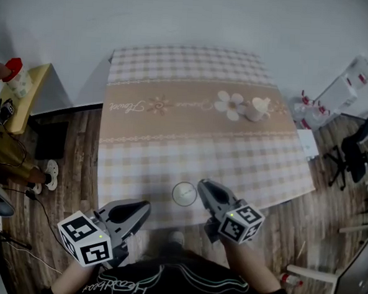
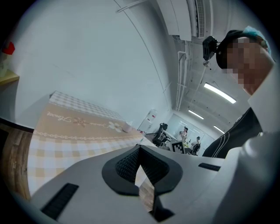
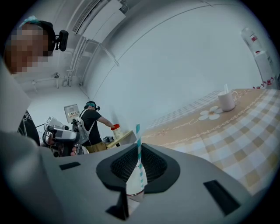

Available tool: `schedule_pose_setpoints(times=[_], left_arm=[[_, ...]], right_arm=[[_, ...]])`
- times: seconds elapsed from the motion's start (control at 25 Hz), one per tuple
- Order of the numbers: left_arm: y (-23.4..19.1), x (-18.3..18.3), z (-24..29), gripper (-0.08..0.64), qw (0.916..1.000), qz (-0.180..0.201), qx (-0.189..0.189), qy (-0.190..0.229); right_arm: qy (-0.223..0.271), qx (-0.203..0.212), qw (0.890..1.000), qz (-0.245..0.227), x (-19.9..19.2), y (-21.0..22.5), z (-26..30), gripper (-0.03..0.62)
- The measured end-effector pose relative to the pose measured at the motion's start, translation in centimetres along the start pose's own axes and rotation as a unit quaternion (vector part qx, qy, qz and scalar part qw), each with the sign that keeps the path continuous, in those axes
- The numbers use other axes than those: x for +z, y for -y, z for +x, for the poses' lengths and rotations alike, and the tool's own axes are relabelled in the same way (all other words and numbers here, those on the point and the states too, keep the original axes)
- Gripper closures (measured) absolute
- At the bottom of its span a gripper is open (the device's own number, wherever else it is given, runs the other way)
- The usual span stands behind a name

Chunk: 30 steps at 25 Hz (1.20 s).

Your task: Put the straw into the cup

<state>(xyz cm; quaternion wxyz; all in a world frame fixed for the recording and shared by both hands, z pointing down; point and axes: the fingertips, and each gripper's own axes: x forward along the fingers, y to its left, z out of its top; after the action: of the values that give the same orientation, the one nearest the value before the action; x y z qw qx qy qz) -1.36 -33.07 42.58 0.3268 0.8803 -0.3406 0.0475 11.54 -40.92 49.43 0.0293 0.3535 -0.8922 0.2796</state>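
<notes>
The one straw, white with teal stripes, is clamped between the jaws of my right hand-held gripper. It stands upright there, and its top end rises above the jaw tips. It is not in the cup.

The one clear cup stands upright near the front edge of the bench. In the head view it sits just left of my right hand-held gripper's tips and ahead and to the right of my left hand-held gripper, so it lies between the two. Neither of them touches it, as far as I can tell.

My left hand-held gripper is clenched. Its jaw tips meet, nothing is between them, and only the checked cloth shows through the slit behind the tips.

Well ahead of my right hand-held gripper, on the beige flowered band of the cloth, stands one white mug with something thin sticking up out of it. I cannot make out what that is.

Beyond the bench, to the left in the right gripper view, one person in a dark top stands at a side table.
</notes>
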Motion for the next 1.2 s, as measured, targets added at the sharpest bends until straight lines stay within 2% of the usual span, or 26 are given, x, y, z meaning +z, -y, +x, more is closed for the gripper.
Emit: schedule_pose_setpoints(times=[0.4,0.56,0.68,0.8,0.96,1.2], left_arm=[[-0.5,-0.3,-0.2,0.563,1.0,-0.006,0.0,-0.004],[-0.4,-0.2,-0.6,0.563,1.0,-0.003,-0.002,-0.001],[-0.2,-0.1,-1.1,0.563,1.0,-0.002,-0.006,0.004],[0.3,-0.1,-1.8,0.563,0.9999,0.0,-0.014,0.01],[1.4,0.1,-3.1,0.563,0.9995,0.005,-0.027,0.017],[4.2,0.3,-6.0,0.563,0.9978,0.025,-0.056,0.027]], right_arm=[[-0.026,-0.015,0.999,0.02,-2.1,1.4,0.0,0.553],[-0.036,-0.02,0.998,0.038,-2.5,1.5,-0.4,0.461],[-0.037,-0.037,0.998,0.042,-2.6,1.8,-1.2,0.4],[-0.024,-0.064,0.997,0.031,-1.8,1.7,-2.9,0.388],[0.009,-0.057,0.998,0.017,1.1,-1.3,-5.6,0.39],[0.07,-0.017,0.997,-0.04,5.0,-9.3,-9.5,0.39]])
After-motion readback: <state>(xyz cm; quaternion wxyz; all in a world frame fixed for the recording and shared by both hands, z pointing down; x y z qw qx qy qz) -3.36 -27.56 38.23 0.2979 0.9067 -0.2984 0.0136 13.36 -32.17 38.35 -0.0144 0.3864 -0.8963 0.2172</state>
